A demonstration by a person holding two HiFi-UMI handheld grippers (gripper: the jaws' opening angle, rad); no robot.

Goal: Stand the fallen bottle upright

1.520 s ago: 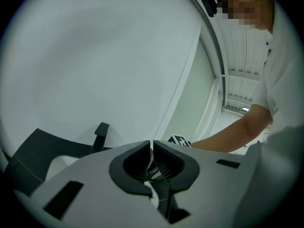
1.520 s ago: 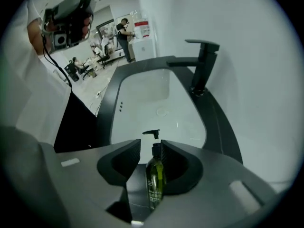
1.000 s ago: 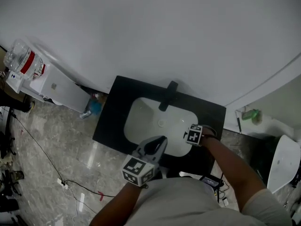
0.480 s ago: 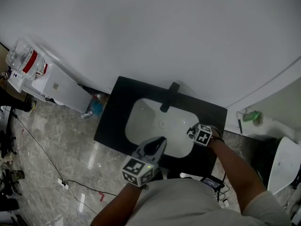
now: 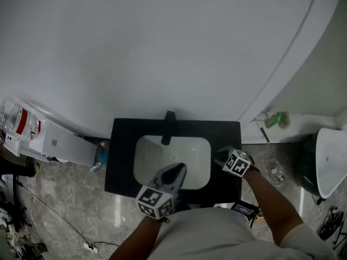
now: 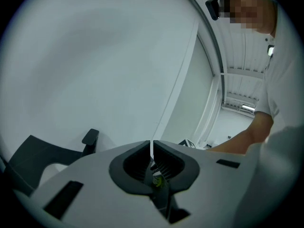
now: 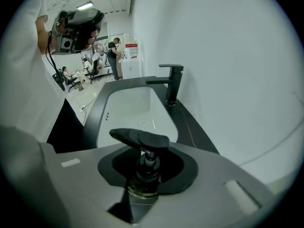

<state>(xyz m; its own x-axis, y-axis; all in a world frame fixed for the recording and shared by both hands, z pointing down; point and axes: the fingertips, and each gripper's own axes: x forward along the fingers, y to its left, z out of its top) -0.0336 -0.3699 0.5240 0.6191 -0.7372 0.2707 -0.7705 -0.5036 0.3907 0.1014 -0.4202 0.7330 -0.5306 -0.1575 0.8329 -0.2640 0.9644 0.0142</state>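
Observation:
A dark pump bottle with a flat black pump head sits between the jaws of my right gripper. The jaws have just been closing and now grip its neck; its body is hidden below them. In the head view the right gripper hovers over the black countertop, just right of the white basin. My left gripper is over the basin's front edge. Seen from its own camera, the left gripper is shut on nothing and points at the white wall.
A black faucet stands at the back of the basin; the faucet lies ahead in the right gripper view. A green bottle lies on a ledge at right. A white water dispenser stands at left.
The right gripper has risen and swung from the basin's right rim out over the countertop, with the pump bottle in its jaws. The head view has tipped, showing more wall.

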